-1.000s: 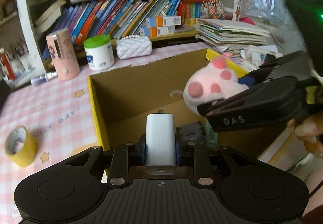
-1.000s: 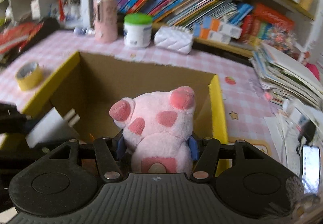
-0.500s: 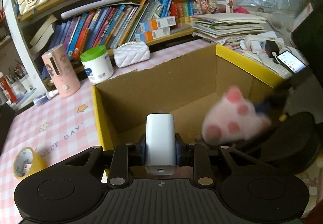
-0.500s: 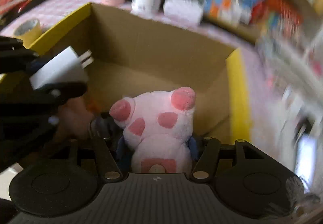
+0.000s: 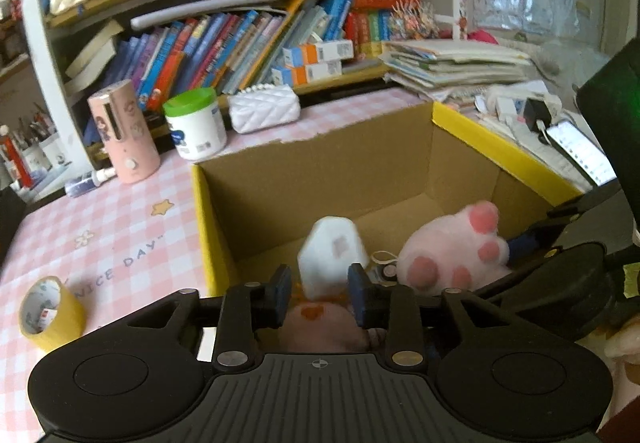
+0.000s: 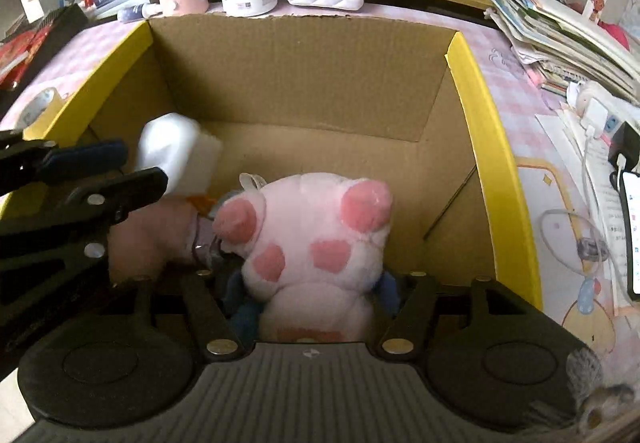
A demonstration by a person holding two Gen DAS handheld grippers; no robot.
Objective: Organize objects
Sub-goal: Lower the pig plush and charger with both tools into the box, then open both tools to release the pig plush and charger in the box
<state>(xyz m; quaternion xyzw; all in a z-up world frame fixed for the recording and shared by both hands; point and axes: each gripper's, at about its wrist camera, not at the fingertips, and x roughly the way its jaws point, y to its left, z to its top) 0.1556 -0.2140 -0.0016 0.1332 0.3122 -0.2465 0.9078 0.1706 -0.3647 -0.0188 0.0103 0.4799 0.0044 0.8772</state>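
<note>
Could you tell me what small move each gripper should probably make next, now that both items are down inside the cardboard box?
Probably finish opening and lift both out. The left gripper is opening; the white charger has already tipped clear of its pads inside the cardboard box. The right gripper is also opening, with the pink plush between its fingers, low in the box.

bookshelf (image 5: 224, 43) crammed | pink checked tablecloth (image 5: 100, 227) | daylight
</note>
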